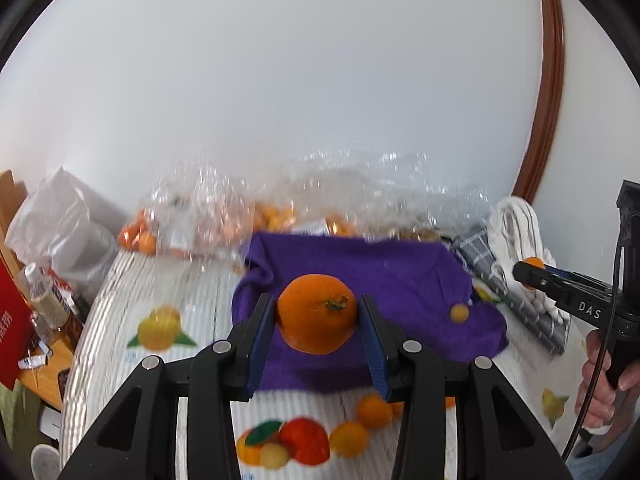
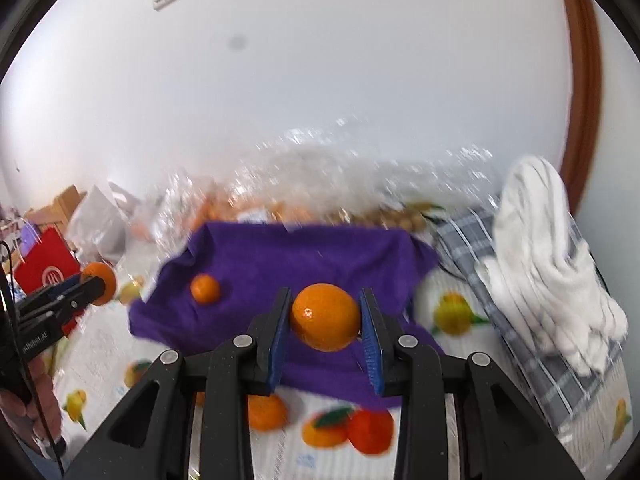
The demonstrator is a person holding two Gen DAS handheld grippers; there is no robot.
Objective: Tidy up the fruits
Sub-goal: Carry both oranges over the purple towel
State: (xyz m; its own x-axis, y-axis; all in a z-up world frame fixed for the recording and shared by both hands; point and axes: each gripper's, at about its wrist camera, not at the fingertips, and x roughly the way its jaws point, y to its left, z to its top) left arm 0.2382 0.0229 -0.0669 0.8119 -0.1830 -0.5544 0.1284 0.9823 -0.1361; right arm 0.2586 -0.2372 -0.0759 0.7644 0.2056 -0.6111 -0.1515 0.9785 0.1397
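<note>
A table covered by a fruit-printed tablecloth (image 1: 120,280) is seen in both wrist views, with a purple cloth (image 1: 360,264) spread across its middle. Clear plastic bags of fruit (image 1: 192,224) are noted along the far edge, just behind the purple cloth. A large orange (image 1: 317,312) is held above the purple cloth, clamped between the blue pads of the left gripper (image 1: 318,316), stem facing the camera. A second orange (image 2: 325,317) is gripped likewise by the right gripper (image 2: 325,320), also over the purple cloth. A small orange (image 2: 205,289) is found lying on the purple cloth, apart from both grippers, to the left of the right gripper.
</note>
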